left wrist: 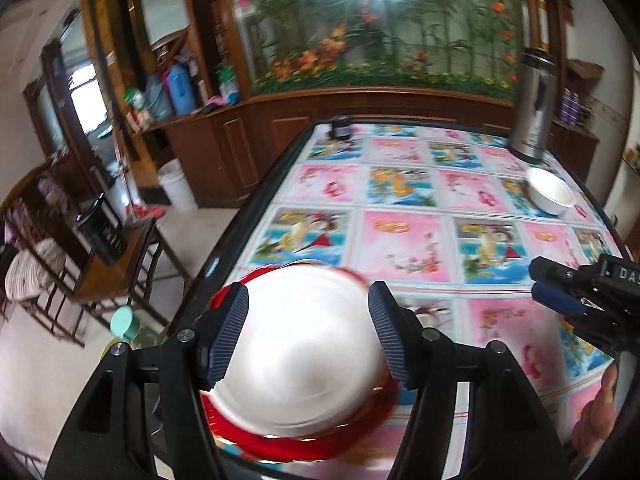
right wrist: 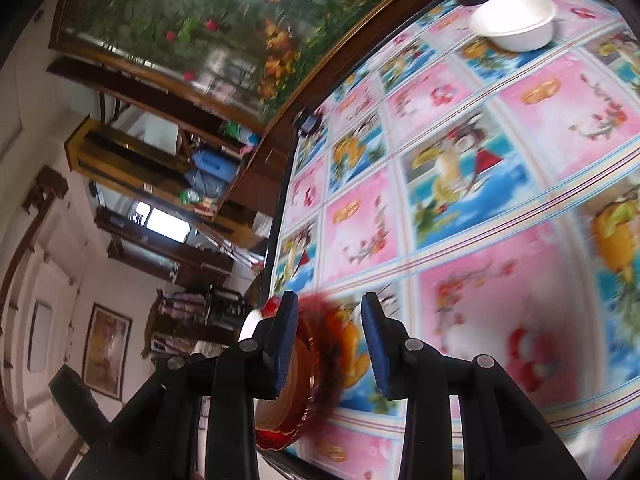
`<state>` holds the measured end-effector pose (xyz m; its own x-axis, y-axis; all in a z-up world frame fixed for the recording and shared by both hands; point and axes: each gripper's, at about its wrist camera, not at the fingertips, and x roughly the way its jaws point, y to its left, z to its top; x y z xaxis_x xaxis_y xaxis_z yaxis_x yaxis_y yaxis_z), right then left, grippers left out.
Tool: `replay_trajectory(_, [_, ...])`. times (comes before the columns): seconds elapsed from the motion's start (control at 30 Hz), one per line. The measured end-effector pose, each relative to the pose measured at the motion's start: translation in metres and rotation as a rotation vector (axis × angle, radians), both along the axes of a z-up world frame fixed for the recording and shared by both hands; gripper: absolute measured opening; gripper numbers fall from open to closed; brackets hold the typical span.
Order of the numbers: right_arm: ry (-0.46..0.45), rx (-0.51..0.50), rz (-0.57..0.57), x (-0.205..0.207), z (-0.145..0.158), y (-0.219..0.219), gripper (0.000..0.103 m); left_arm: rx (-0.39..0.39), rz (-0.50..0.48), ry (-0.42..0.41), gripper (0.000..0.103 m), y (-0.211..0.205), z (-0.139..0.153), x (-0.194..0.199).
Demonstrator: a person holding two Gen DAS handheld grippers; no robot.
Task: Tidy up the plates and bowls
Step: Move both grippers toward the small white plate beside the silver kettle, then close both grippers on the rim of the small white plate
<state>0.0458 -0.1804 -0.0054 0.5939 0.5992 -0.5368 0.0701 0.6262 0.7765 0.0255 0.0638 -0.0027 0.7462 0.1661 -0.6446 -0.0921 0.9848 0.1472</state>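
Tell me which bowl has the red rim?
The white bowl with the red patterned rim, between the left tongs. The other, a plain white bowl, sits far off beside the steel flask.

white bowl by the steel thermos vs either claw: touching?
Apart. Left wrist view: the white bowl sits beside the steel thermos, with bare tablecloth between it and both the left claw and right claw.

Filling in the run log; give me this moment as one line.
left gripper: open, fingers astride red-rimmed white bowl | right gripper: open, beside that bowl | plain white bowl: far side, by steel flask
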Motion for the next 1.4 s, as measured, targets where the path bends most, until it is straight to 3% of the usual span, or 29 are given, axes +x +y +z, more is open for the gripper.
replay_trajectory(0.4, [-0.051,-0.004,-0.208,-0.005,0.018,-0.137,0.037,0.069,-0.197,0.005,0.061,-0.128,0.016,0.035])
replay_trajectory(0.7, [-0.061,-0.060,-0.359,0.010,0.030,-0.228,0.039,-0.028,-0.297,0.150,0.061,-0.196,-0.006,0.090])
replay_trajectory(0.87, [-0.038,-0.092,-0.393,0.034,0.024,-0.250,0.042,-0.078,-0.301,0.217,0.061,-0.221,-0.017,0.128])
replay_trajectory(1.03, [0.004,-0.053,-0.411,0.082,0.005,-0.270,0.043,-0.090,-0.289,0.257,0.061,-0.238,-0.025,0.173])
replay_trajectory(1.4, [0.142,-0.069,-0.439,0.166,-0.029,-0.286,0.043,-0.167,-0.229,0.393,0.061,-0.268,-0.053,0.270])
